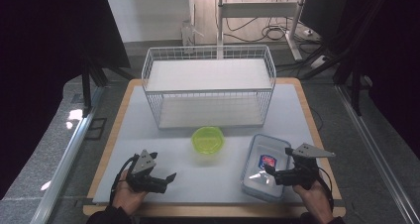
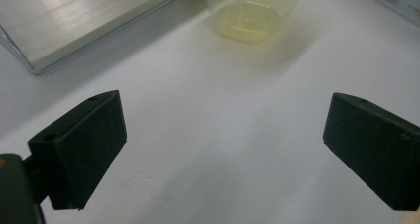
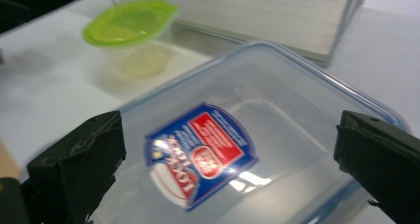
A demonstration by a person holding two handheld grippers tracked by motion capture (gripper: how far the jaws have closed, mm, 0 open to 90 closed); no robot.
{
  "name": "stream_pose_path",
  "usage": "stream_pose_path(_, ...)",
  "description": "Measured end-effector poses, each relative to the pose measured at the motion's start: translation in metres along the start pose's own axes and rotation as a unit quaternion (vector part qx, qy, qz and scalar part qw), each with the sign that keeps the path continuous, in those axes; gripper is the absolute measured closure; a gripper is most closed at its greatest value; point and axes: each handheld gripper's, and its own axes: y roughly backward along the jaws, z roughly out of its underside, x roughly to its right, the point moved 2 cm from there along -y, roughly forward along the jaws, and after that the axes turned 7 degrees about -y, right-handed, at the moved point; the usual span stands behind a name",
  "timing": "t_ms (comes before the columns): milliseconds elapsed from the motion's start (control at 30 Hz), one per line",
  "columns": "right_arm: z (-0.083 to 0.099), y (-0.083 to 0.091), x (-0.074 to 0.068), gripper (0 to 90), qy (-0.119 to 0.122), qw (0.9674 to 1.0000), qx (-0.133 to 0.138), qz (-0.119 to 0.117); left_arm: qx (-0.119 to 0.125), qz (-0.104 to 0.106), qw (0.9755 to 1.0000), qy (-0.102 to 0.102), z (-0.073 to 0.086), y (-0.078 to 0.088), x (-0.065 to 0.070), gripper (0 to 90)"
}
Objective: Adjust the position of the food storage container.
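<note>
In the high view, the left gripper [image 1: 171, 177] is sitting at the lower left of the frame, above bare white table surface [image 1: 148, 135]. Its 2 jaws are standing wide apart and gripping nothing. The right gripper [image 1: 270, 170] is hovering at the lower right, over the clear rectangular container [image 1: 257, 184] with the blue rim and a red-and-blue label [image 3: 200, 154]. Its 2 jaws are also standing fully apart, straddling the container without pressing on it. The green-lidded round tub [image 1: 208, 139] is standing at centre frame, just in front of the white wire rack [image 1: 208, 85].
</note>
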Motion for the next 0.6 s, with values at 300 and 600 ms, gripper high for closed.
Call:
stream_pose_path(300, 0.0029, -0.0025, -0.0001, 0.0, 0.015, 0.9996, -0.004, 0.024, 0.004, 0.009, 0.9999, 0.013, -0.0011, 0.0001, 0.0003, 2.8)
stream_pose_path(600, 0.0043, -0.0029, -0.001, 0.0, 0.025, 0.9993, -0.003, 0.028, -0.003, 0.027, 0.9994, 0.023, -0.0044, -0.0043, 0.0027, 2.1)
